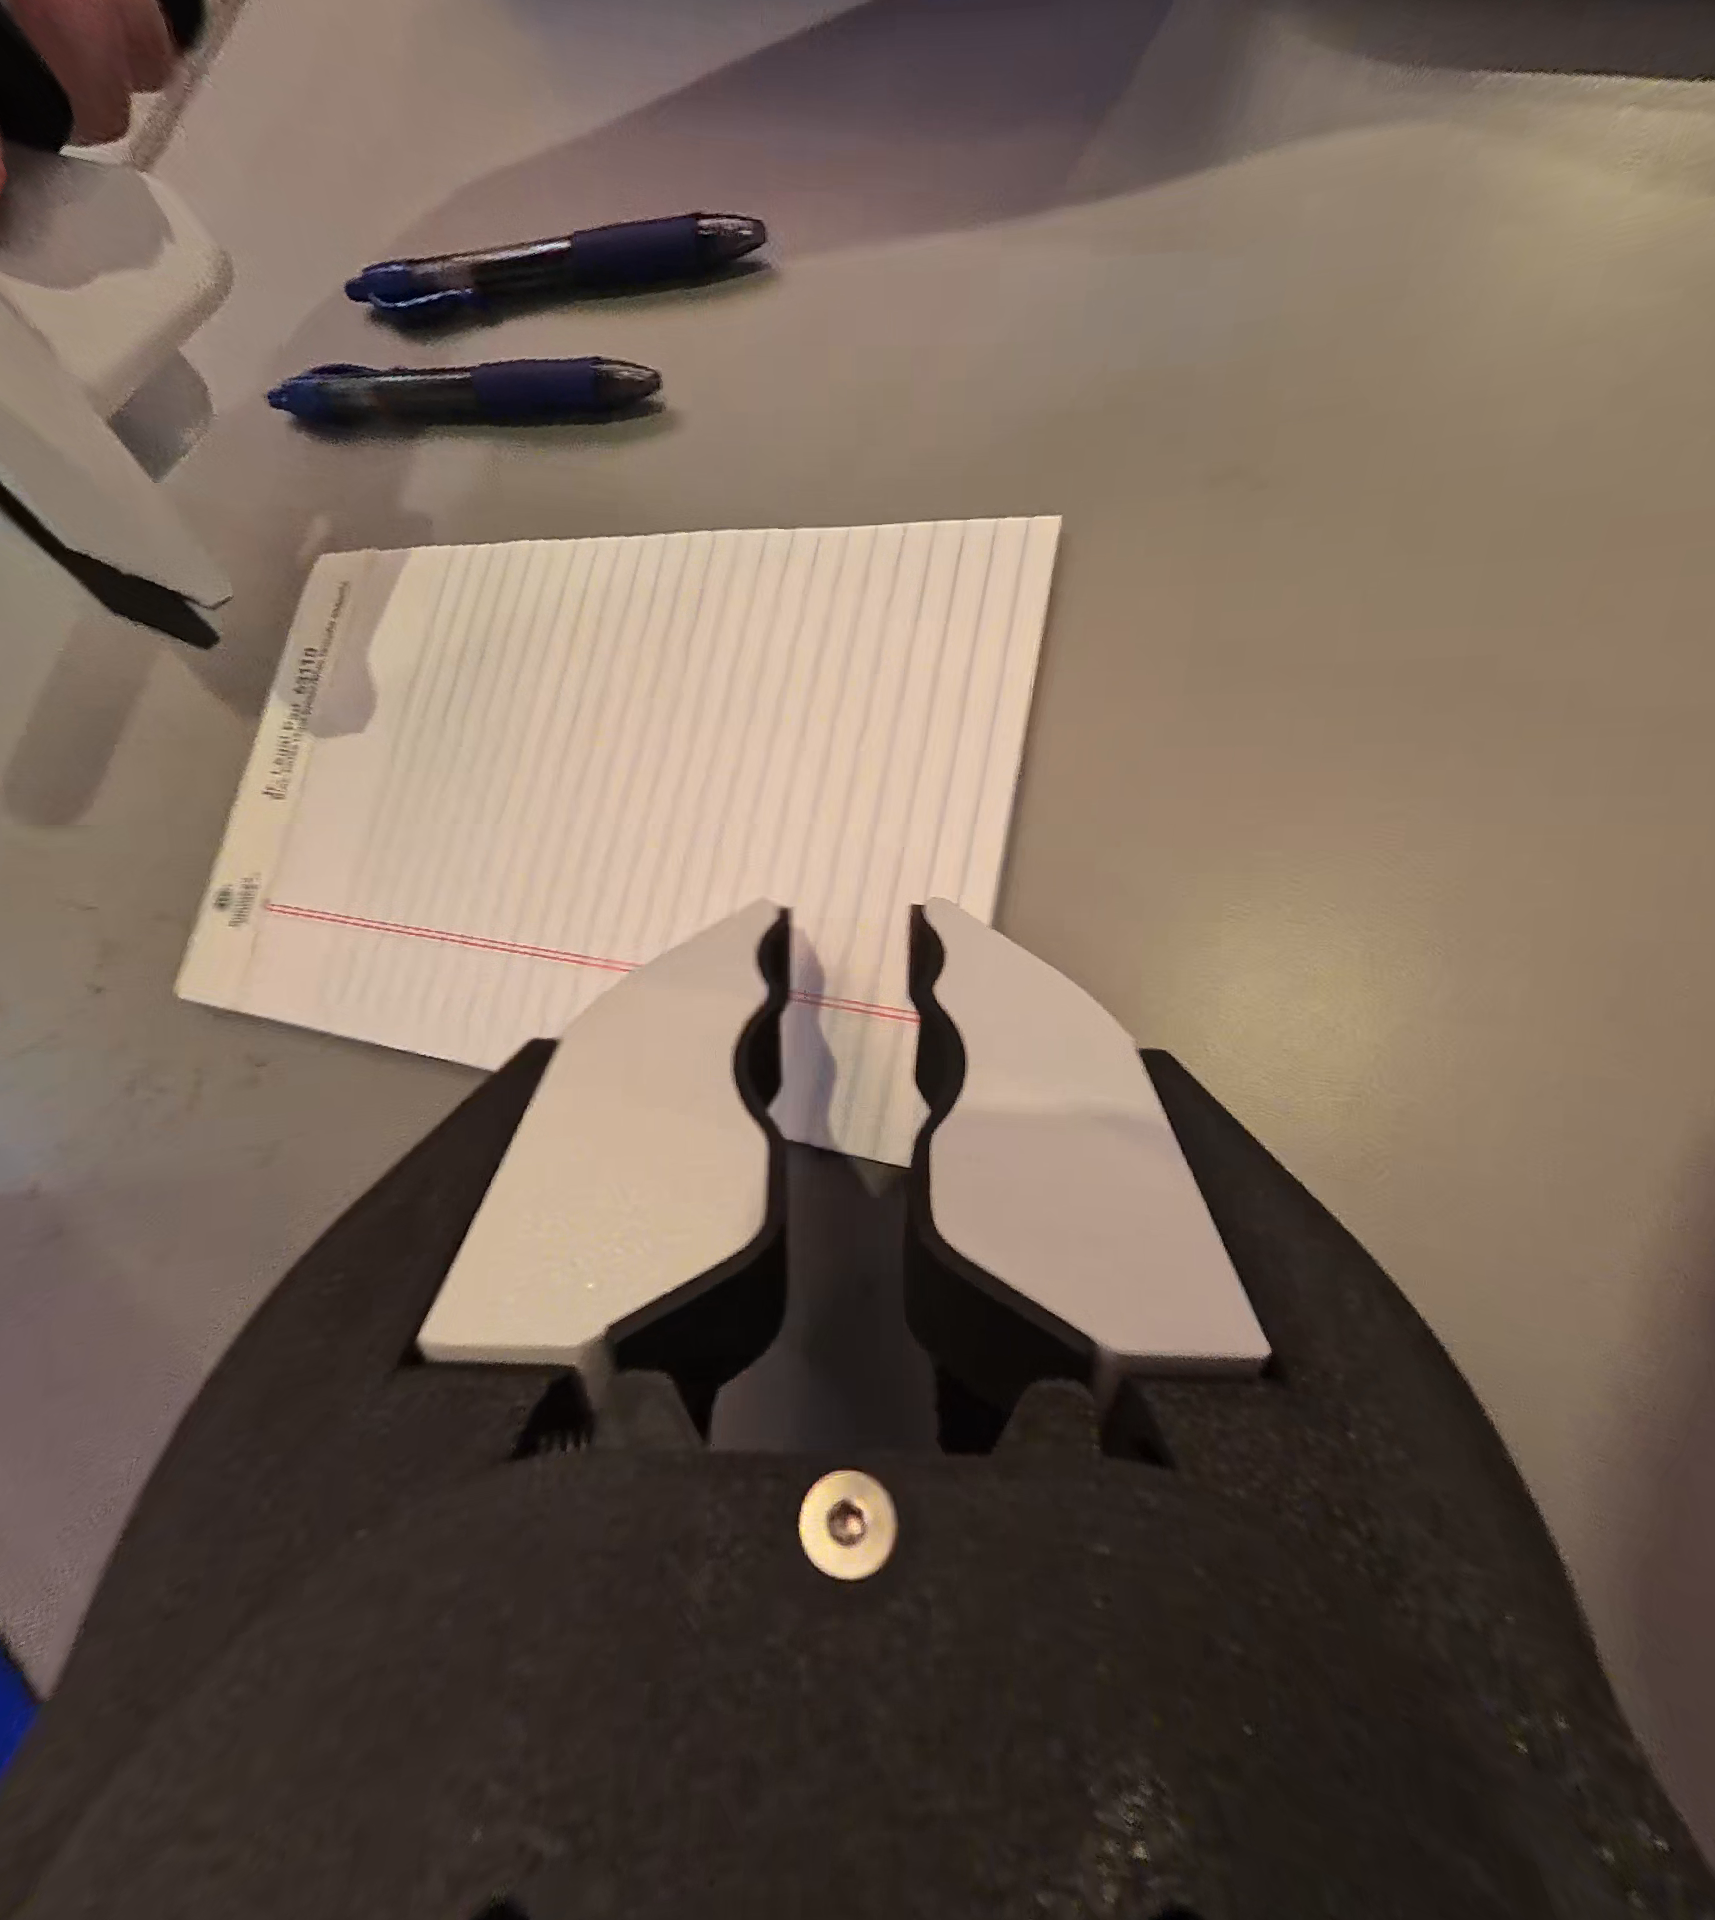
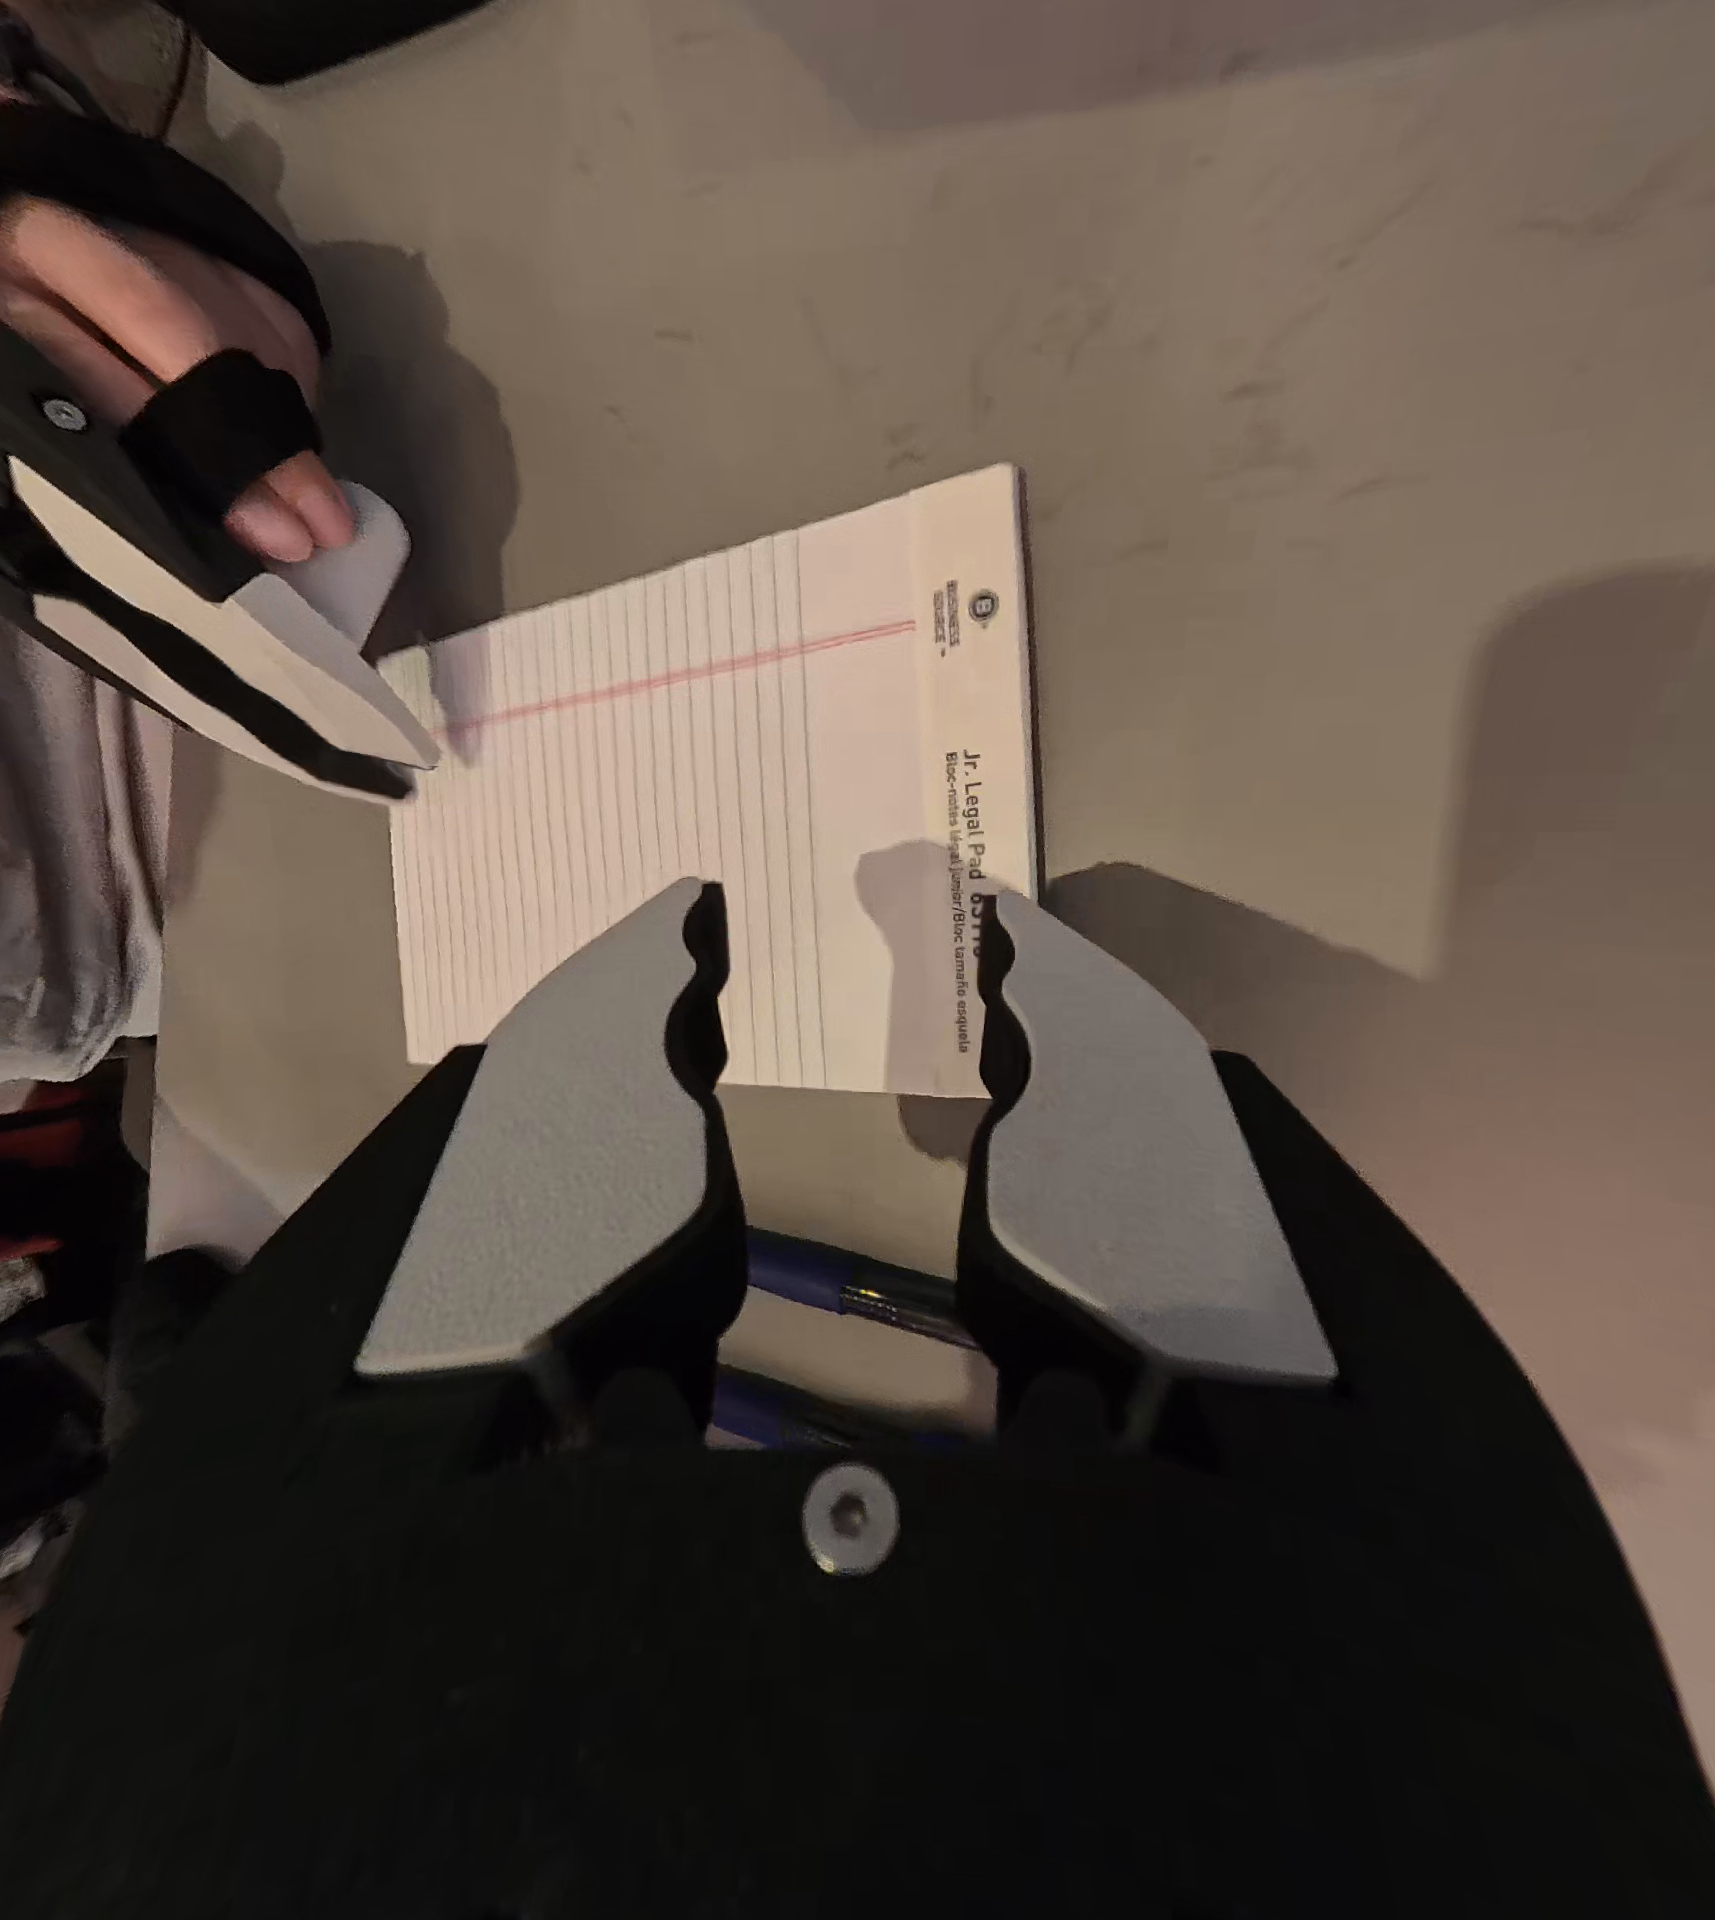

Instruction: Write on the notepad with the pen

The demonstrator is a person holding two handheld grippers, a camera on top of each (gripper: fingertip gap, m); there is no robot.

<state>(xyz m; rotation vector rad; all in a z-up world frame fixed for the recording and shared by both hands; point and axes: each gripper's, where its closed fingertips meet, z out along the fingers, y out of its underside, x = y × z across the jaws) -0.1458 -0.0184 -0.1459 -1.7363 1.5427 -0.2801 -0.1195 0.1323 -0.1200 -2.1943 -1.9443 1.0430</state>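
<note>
- Left gripper (image 1: 850, 914): jaws narrowly parted, empty, above the notepad (image 1: 666, 748) edge.
- Right gripper (image 2: 853, 899): jaws wide, empty, over the notepad's header end.
- 2 blue pens (image 1: 562, 255) (image 1: 468, 390): flat on the table (image 1: 1404, 727), beyond the notepad's far edge.

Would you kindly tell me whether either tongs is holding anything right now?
Nothing: left tongs and right tongs are open and empty; both pens lie on the table.

Grey-fingered black gripper (image 1: 850, 914), silver screw (image 1: 848, 1524)

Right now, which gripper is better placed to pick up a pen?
Probably right. The right gripper, open and empty, hovers above both blue pens. The left gripper, also open, hovers over the notepad's opposite end.
</note>
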